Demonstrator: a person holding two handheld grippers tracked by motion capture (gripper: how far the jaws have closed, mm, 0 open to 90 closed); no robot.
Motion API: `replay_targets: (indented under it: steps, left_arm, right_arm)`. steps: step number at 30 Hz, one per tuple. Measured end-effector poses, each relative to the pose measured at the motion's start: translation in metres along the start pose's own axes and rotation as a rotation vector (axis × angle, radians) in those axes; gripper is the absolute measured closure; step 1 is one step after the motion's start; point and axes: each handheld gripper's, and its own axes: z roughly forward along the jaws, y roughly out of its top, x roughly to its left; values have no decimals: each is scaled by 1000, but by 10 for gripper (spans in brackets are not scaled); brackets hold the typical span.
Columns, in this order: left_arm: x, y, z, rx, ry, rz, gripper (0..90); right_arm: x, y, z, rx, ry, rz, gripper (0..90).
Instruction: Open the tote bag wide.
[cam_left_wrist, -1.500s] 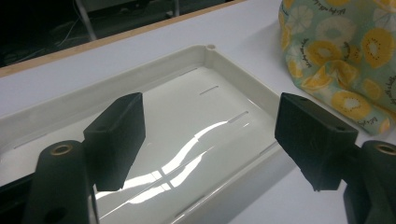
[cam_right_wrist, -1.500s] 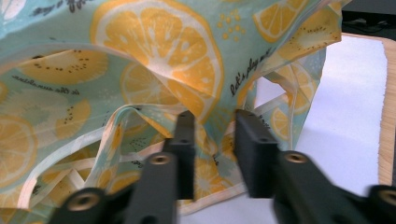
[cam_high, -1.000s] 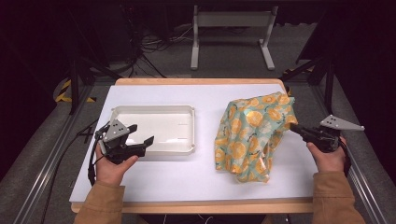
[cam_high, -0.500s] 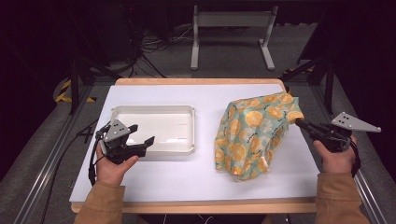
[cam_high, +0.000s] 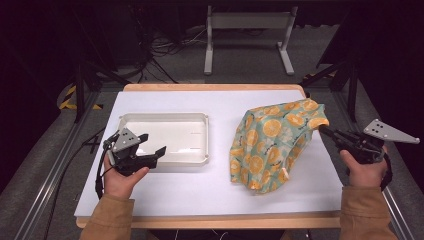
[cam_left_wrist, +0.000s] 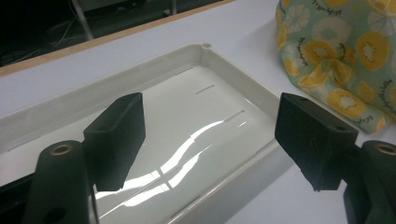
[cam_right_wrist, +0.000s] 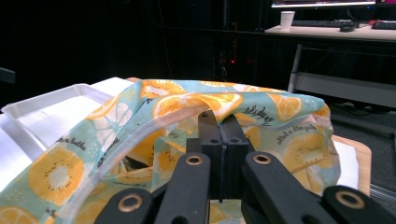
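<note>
A teal cloth printed with orange slices (cam_high: 272, 142) lies bunched on the right half of the white table (cam_high: 200, 190). My right gripper (cam_high: 322, 129) is shut on the cloth's right edge and holds that edge lifted off the table. In the right gripper view the cloth (cam_right_wrist: 93, 154) drapes away from the shut right gripper (cam_right_wrist: 223, 122), its hem pinched between the jaws. My left gripper (cam_high: 151, 143) stands open over the near left corner of a shallow white tray (cam_high: 165, 120). In the left gripper view the wide-apart fingers (cam_left_wrist: 116, 135) frame the empty tray (cam_left_wrist: 236, 79), and the cloth (cam_left_wrist: 345, 56) shows at the upper right.
The table's wooden edge (cam_high: 210, 220) runs along the near side. Beyond the far edge stand a grey metal frame (cam_high: 247, 40) and loose cables on the floor. Black rails run along both sides of the table.
My right gripper has risen and drawn to the right with the cloth's edge, so the cloth stands taller and stretches out. The left hand has kept still.
</note>
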Motion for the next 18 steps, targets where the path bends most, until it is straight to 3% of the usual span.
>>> replay_targets:
  steps: [4, 8, 13, 18]
  left_arm:
    - [-4, 3, -1, -3, -8, 10, 254]
    - [-8, 7, -3, -14, -21, 14, 250]
    - [-12, 11, -4, -17, -29, 32, 243]
    - [-11, 10, -4, -14, -29, 19, 242]
  right_arm:
    - [5, 6, 0, -6, 6, -9, 900]
    - [13, 21, 0, -9, 22, -57, 900]
    - [15, 35, 1, -4, 40, -82, 900]
    - [19, 52, 3, -9, 60, -111, 900]
